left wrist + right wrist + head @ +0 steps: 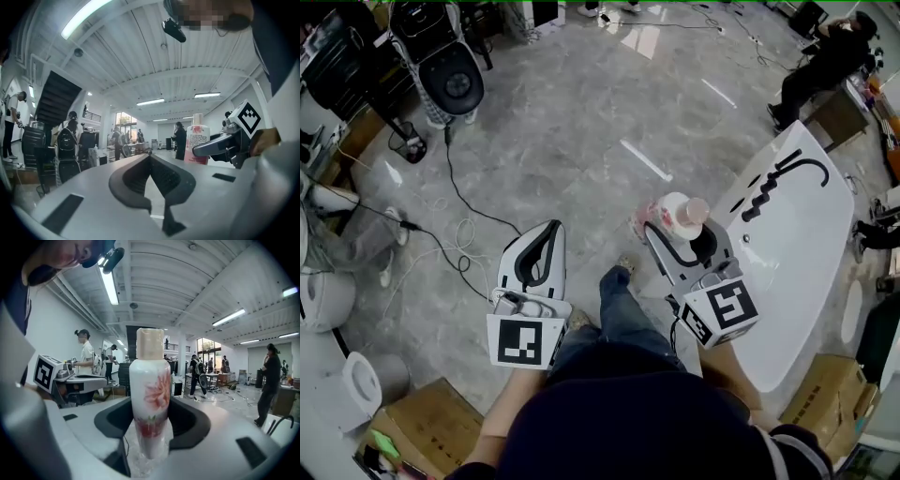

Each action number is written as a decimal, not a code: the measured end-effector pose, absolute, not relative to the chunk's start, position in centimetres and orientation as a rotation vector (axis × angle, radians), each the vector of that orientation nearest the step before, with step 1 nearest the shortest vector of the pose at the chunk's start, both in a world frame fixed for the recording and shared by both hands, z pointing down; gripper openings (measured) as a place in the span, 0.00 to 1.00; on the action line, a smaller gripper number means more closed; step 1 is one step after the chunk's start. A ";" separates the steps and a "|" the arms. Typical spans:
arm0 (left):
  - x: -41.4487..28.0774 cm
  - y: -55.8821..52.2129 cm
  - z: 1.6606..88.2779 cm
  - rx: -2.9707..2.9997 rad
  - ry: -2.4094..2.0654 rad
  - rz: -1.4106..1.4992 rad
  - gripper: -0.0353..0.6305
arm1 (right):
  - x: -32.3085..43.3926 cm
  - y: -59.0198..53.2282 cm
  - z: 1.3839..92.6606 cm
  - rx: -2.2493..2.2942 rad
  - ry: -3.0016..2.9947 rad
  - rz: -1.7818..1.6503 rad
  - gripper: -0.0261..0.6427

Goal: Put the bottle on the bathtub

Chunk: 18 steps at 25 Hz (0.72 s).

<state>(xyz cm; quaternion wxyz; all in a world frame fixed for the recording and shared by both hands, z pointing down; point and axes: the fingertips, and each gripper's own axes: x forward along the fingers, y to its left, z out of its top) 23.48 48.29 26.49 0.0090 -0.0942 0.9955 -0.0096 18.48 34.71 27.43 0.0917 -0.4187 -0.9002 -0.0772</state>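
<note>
A white bottle [680, 214] with a pink flower print and a pale pink cap stands upright between the jaws of my right gripper [680, 236], which is shut on it. In the right gripper view the bottle [150, 399] fills the middle, and my right gripper [150, 420] clamps its lower body. The white bathtub [806, 253] lies just right of the bottle, with a black faucet [783, 176] on its rim. My left gripper [549, 231] hangs over the floor to the left, shut and empty. In the left gripper view my left gripper [150, 159] has its jaws meeting, and the bottle [197, 140] shows to the right.
Cardboard boxes sit at the lower left [431, 422] and lower right [825, 394]. Black cables [459, 234] trail across the grey floor. A black seat [450, 80] stands at the upper left. A person [825, 61] crouches beyond the tub's far end.
</note>
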 end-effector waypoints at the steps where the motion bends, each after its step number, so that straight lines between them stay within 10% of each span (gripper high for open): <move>1: 22.4 47.6 26.6 -0.326 3.110 -0.039 0.09 | 17.7 34.0 27.5 -1.219 -2.685 -0.222 0.39; 18: -2.7 31.8 25.4 -0.897 3.003 -0.086 0.09 | -4.0 18.7 27.1 -0.769 -2.857 -0.195 0.39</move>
